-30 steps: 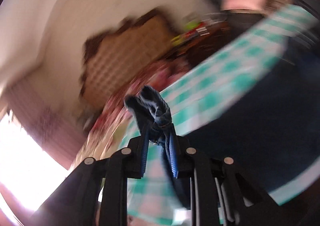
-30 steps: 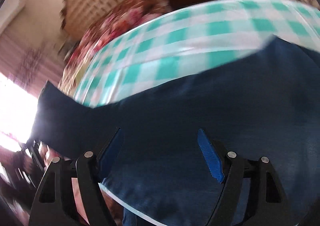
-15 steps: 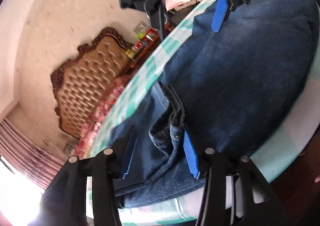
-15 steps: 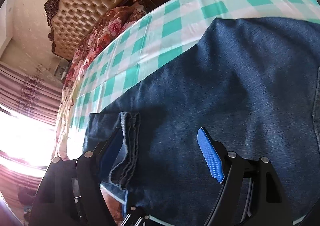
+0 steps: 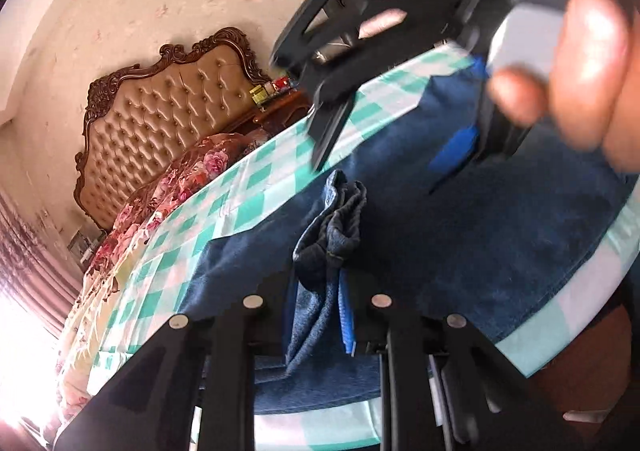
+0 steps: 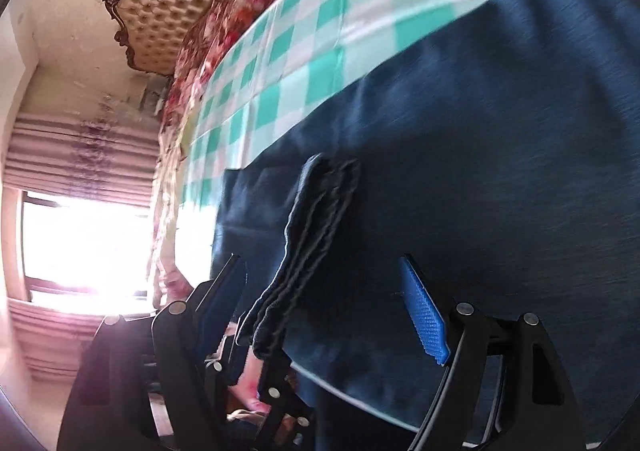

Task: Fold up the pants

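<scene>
Dark blue jeans point(image 5: 480, 243) lie spread on the table with the teal-and-white check cloth point(image 5: 248, 207). A bunched fold of the denim point(image 5: 340, 219) stands up between the pads of my left gripper point(image 5: 318, 303); its jaws are closing and they pinch the fold. In the right wrist view the same fold point(image 6: 316, 235) runs down to the left gripper's black fingers point(image 6: 276, 375). My right gripper point(image 6: 322, 275) hangs open just over the jeans, with the fold near its left finger and nothing gripped. It also shows as the right gripper point(image 5: 392, 139), held by a hand point(image 5: 580, 71).
The table's near edge point(image 5: 560, 343) curves close below the jeans. Beyond the table stand a bed with a tufted headboard point(image 5: 160, 123) and a floral cover point(image 5: 192, 171). A bright window point(image 6: 80, 243) with pink curtains is at the left.
Half a second ago the left jaws stood open around the denim fold on the table; now they pinch it. The right gripper has come nearer and tilted down over the jeans.
</scene>
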Available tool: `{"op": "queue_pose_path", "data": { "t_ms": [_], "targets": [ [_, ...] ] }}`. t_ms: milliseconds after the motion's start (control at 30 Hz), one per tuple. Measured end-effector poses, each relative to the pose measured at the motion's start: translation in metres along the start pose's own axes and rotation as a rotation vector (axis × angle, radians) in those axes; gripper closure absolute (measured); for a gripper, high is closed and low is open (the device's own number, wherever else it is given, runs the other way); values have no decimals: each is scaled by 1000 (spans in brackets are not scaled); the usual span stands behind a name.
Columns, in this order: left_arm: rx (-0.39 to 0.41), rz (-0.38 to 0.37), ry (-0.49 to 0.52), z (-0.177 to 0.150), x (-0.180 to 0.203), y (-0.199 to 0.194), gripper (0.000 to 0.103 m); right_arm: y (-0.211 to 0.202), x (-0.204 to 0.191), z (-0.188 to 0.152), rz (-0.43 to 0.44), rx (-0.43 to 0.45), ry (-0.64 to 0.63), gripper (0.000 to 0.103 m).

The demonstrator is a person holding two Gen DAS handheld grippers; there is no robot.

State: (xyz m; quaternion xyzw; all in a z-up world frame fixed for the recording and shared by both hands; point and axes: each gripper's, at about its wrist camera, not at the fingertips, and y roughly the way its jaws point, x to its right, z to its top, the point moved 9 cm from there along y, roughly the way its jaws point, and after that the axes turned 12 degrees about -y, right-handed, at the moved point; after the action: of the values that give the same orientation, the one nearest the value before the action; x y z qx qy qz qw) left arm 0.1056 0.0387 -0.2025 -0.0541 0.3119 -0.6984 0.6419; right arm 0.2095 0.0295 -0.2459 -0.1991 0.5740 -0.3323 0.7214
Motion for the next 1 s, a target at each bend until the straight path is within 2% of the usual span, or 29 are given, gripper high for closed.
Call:
{"op": "queue_pose_path", "data": {
  "t_ms": [133, 200, 233, 267, 300, 333, 367, 467, 567, 700, 733, 767, 833, 933, 967, 1000],
  "targets": [
    [12, -5, -15, 4, -7, -5, 85, 24, -16, 13, 7, -22, -19, 28],
    [15, -5, -16, 4, -8, -7, 85, 37, -20, 23, -26, -26, -44, 28],
    [16, -3, -12, 5, -7, -6, 85, 41, -23, 28, -46, -22, -63, 35],
    [20, 4, 0, 5, -4, -6, 85, 44, -24, 32, -73, -14, -91, 64],
    [22, 5, 6, 5, -3, -7, 85, 45, -25, 36, -111, -8, -123, 78],
    [28, 8, 16, 6, 0, -8, 85, 42, -29, 40, -123, 1, -157, 89],
    [41, 12, 30, 9, 3, -11, 85, 37, -30, 42, -112, 12, -174, 91],
    [74, -12, 55, 20, 24, -18, 85, 8, -29, 45, -152, 72, -258, 92],
    [90, -86, 102, 25, 68, -20, 86, -23, 4, 43, -194, 101, -238, 92],
    [64, -160, 182, 17, 125, -12, 87, -34, 57, 39, -229, 65, -186, 91],
    [38, -166, 206, 11, 136, -5, 83, -33, 70, 37, -236, 49, -178, 89],
    [29, -170, 211, 8, 141, -3, 83, -34, 77, 35, -245, 43, -175, 80],
    [18, -159, 227, 6, 142, 1, 75, -36, 82, 35, -219, 47, -163, 74],
    [14, -141, 227, 7, 142, 0, 69, -36, 75, 39, -161, 60, -185, 45],
    [12, -141, 233, 8, 143, 1, 70, -35, 73, 42, -181, 67, -200, 45],
    [11, -141, 241, 7, 146, 1, 74, -33, 73, 46, -200, 69, -214, 45]
  ]
}}
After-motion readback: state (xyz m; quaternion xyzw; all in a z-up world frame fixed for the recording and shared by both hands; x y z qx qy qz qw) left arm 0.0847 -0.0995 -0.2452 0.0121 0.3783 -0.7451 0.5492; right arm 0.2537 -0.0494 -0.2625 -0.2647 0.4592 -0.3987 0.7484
